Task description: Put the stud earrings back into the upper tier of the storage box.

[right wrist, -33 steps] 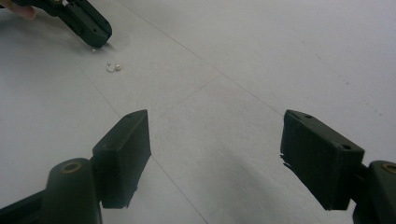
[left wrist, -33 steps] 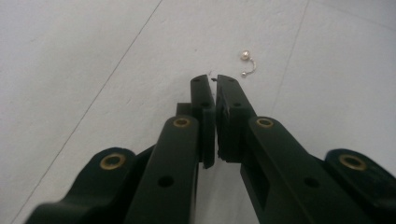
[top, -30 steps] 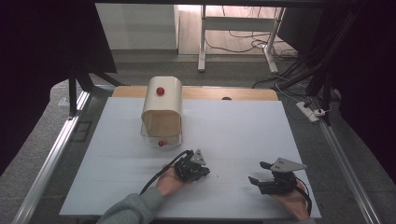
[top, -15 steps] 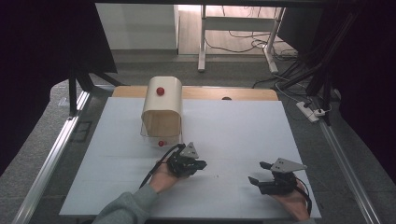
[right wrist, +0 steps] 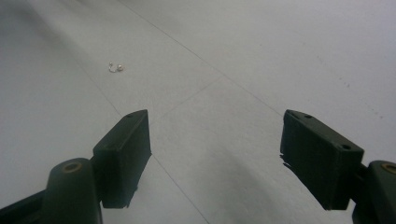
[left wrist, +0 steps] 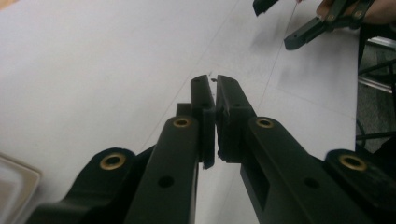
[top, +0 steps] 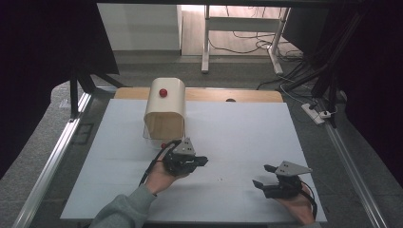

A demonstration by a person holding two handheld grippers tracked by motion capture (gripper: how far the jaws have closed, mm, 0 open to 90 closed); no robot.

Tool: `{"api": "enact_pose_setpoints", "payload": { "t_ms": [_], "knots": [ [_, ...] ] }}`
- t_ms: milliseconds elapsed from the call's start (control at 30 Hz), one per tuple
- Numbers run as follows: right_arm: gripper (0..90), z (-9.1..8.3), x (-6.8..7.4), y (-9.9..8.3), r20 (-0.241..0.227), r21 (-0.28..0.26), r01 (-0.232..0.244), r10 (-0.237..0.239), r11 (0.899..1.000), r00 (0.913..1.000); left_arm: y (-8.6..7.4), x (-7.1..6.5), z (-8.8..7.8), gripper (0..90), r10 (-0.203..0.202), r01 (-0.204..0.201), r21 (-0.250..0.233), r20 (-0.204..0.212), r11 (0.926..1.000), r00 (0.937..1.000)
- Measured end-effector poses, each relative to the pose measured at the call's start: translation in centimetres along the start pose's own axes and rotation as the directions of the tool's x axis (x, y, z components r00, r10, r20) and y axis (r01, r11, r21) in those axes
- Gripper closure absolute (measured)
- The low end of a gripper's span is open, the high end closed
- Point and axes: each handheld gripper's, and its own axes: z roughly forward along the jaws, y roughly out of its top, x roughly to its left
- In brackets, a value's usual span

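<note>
Near left gripper (top: 202,161), upright box (top: 165,109)

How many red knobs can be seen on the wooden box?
2: one red knob on the curved top of the wooden box, another low at its near front edge. Others may be hidden behind.

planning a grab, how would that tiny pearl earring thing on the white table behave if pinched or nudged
The earring looks tiny against the right hand-held gripper, so probably very light and easily flicked away. Its rounded bead may roll or skid on the smooth table. The thin hook seems bendable, so pinch gently.
</note>
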Motion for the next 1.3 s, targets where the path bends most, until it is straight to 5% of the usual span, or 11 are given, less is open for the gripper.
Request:
{"api": "enact_pose_setpoints", "payload": {
  "t_ms": [867,1300],
  "knots": [
    [23.9,0.0,0.0,0.0,0.012,0.002,0.002,-0.002,1.0,0.9999,1.3,0.9,-4.5,85.8,-0.001,-0.003,-0.083,-0.044,0.9965,0.999],
    [23.9,-0.1,0.0,0.1,0.004,-0.001,0.0,0.0,1.0,1.0,1.4,2.6,-8.1,85.7,-0.043,0.026,-0.152,-0.112,0.9881,0.9927]
  ]
}}
